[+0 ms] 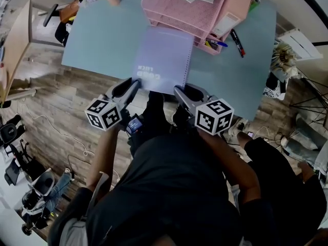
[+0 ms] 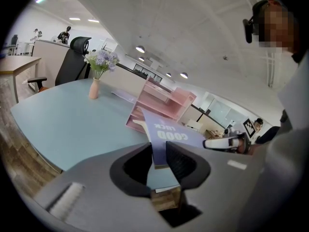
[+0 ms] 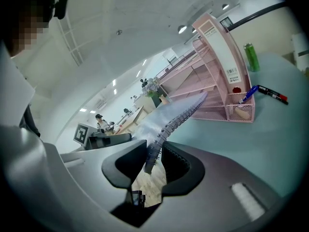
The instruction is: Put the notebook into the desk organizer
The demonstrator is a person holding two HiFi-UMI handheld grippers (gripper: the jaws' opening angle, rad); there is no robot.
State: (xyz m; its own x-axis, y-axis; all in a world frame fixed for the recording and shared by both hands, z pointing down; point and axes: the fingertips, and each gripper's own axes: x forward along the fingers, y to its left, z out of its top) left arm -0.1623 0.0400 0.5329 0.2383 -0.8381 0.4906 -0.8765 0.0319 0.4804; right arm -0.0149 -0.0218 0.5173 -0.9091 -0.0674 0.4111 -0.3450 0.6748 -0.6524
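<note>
Closest in, the left hand-held gripper [image 1: 134,85] has its jaws nearly together, pinching the near left corner of the lilac notebook [image 1: 163,60]. The notebook is raised above the near edge of the counter [image 1: 102,40], and its far edge is just beside the pink desk organizer [image 1: 174,9]. The right hand-held gripper [image 1: 179,91], just as narrow, clamps the spiral-bound corner. Gripping both corners probably keeps the thin cover level so it can slide in far edge first.
</note>
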